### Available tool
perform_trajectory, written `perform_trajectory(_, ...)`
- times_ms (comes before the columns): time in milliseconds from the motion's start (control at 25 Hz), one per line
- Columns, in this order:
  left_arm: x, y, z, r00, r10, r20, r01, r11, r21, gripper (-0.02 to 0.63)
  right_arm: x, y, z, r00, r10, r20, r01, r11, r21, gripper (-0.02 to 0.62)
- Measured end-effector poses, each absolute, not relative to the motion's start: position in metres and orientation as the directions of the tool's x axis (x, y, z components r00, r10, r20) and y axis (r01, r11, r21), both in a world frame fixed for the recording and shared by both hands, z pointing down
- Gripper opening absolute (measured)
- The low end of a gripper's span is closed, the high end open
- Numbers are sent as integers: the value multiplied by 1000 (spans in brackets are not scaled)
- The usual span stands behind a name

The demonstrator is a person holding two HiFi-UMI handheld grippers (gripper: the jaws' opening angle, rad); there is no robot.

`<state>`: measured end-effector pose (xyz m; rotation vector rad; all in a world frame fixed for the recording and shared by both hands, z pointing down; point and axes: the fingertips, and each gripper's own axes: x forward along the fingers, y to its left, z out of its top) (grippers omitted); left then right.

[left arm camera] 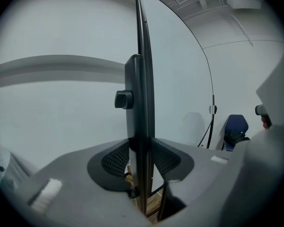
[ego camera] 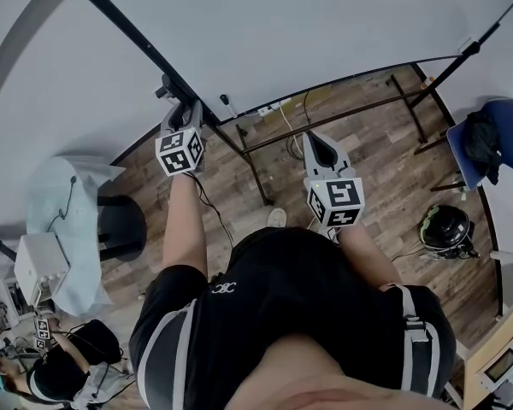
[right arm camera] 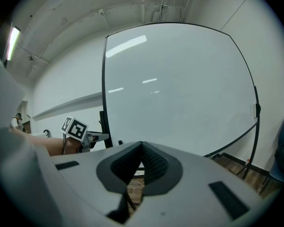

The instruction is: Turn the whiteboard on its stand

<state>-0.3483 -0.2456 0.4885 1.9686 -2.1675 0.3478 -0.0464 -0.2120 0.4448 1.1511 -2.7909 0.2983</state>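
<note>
The left tool (left arm camera: 141,148) pinches the dark side edge of the whiteboard (left arm camera: 180,79), which stands upright and edge-on between its pads. The right tool (right arm camera: 142,146) is pressed together on nothing, with the board's white face rising ahead of it.

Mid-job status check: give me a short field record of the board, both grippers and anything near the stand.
whiteboard: on its stand, blank face toward the person
left gripper: jaws closed on the whiteboard's edge frame at the person's left, close to a black knob
right gripper: jaws together, nothing between them, in front of the board face and not touching it
stand: dark bars on the wood floor
nearby: blue chair by the board's far end
</note>
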Motion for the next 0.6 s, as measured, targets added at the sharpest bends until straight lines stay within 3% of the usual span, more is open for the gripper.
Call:
perform_trajectory(280,-350,-244,494,-118,-934,338,-992,123,-6,149,-39,-209,445,-696,-696,175,-717,685,-130,5)
perform_trajectory(400,-347,-232,502,-136,-908,397,-989,148,-1,100,-35,-207,444,-693,-699,175,-720,682,-127,5)
perform_trajectory(600,-335,-213,487,-152,-929,338,-988,152,-29,77,-27,-210,449,-683,-706,190,-730,672,-127,5)
